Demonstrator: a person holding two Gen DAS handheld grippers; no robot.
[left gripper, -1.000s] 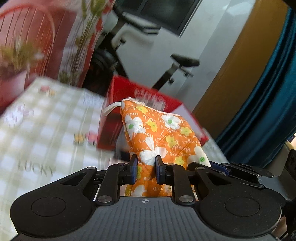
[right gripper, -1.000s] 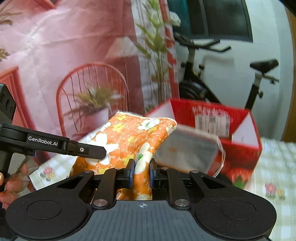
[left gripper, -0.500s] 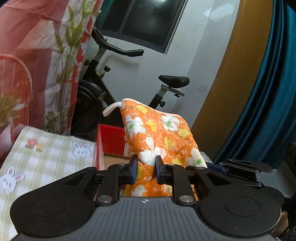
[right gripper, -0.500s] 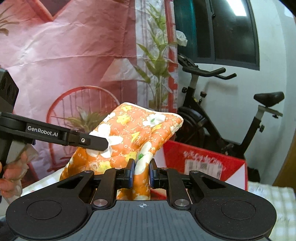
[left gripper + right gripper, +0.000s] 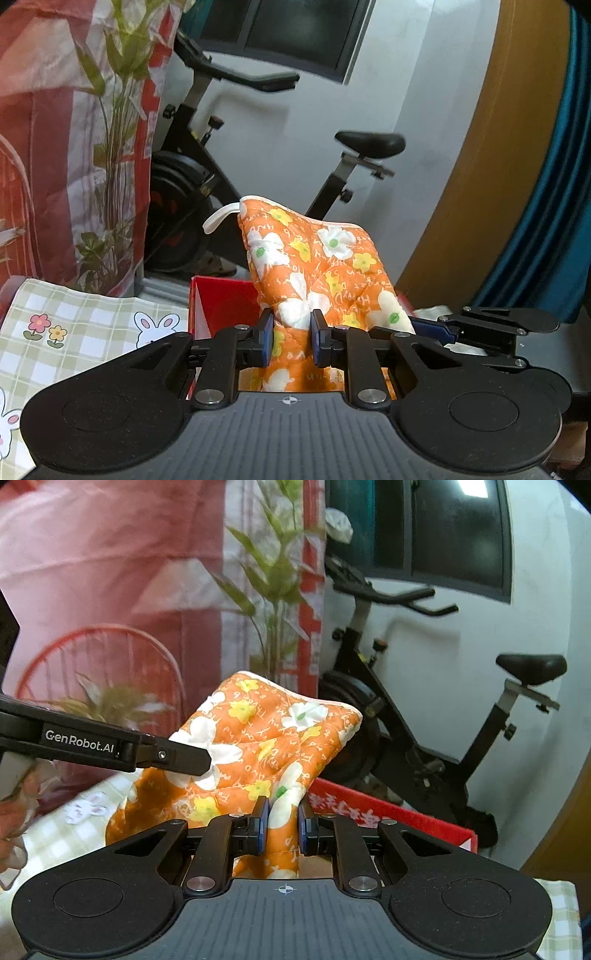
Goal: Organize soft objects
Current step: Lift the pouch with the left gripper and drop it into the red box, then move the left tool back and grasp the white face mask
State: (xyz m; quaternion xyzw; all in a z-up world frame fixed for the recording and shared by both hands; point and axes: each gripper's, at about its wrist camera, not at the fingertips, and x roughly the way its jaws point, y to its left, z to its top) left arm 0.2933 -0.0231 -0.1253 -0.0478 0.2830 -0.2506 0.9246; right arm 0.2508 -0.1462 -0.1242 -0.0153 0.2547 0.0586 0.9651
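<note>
Cloth (image 5: 317,273) first: we see an orange quilted piece with white and yellow flowers and a white loop at one corner, held up in the air between both tongs. Our left tongs (image 5: 291,338) are clenched on its lower edge, blue pads pressing the fabric from both sides. Our right tongs (image 5: 280,821) are likewise clenched on a bunched fold of the same cloth (image 5: 266,734).

In the right wrist view the left tongs enter from the left and touch the cloth's far side. The cloth hangs above an open red box (image 5: 221,306), which sits on a desk (image 5: 74,332) covered in a green checked sheet with rabbits and flowers. We note the red box (image 5: 388,812) also shows behind the cloth in the right view.

Behind stand an exercise bike (image 5: 207,177), a pink printed backdrop (image 5: 110,572), and a blue curtain (image 5: 554,184).
</note>
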